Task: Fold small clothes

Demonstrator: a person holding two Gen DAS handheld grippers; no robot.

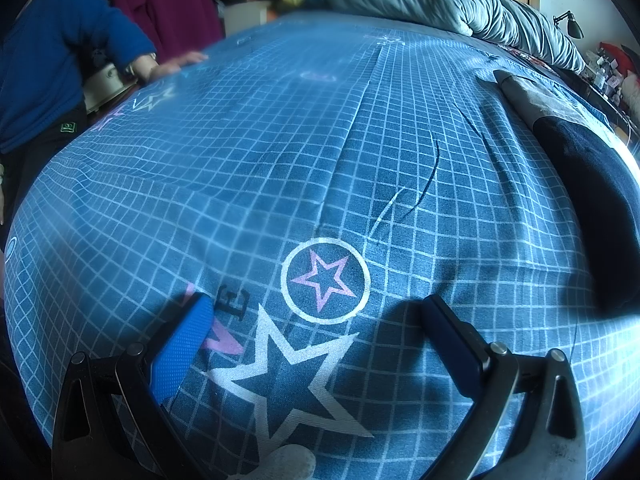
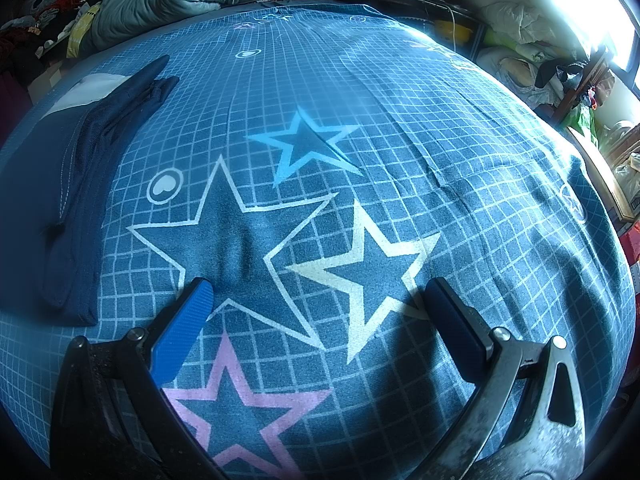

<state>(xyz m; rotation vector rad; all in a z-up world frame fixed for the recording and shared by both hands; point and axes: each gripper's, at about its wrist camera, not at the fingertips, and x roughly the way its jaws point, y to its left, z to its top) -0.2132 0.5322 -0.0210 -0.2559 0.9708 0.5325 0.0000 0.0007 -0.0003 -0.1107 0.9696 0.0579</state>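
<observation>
A dark navy garment [image 1: 588, 184] with a grey part lies folded at the right edge of the bed in the left wrist view. The right wrist view shows the same navy garment [image 2: 68, 184] at the left, with white stitching and a pale patch at its far end. My left gripper [image 1: 316, 304] hovers open over the blue grid bedsheet [image 1: 240, 160], holding nothing, well left of the garment. My right gripper [image 2: 318, 292] is open too, empty, above the star prints, to the right of the garment.
A grey quilt [image 1: 460, 0] is bunched along the far side of the bed. A person in a blue sleeve [image 1: 52, 60] leans at the left edge, hand [image 1: 176, 64] on the sheet. Clutter and a lamp [image 1: 570, 24] line the right side; piled things [image 2: 540, 60] sit near a bright window.
</observation>
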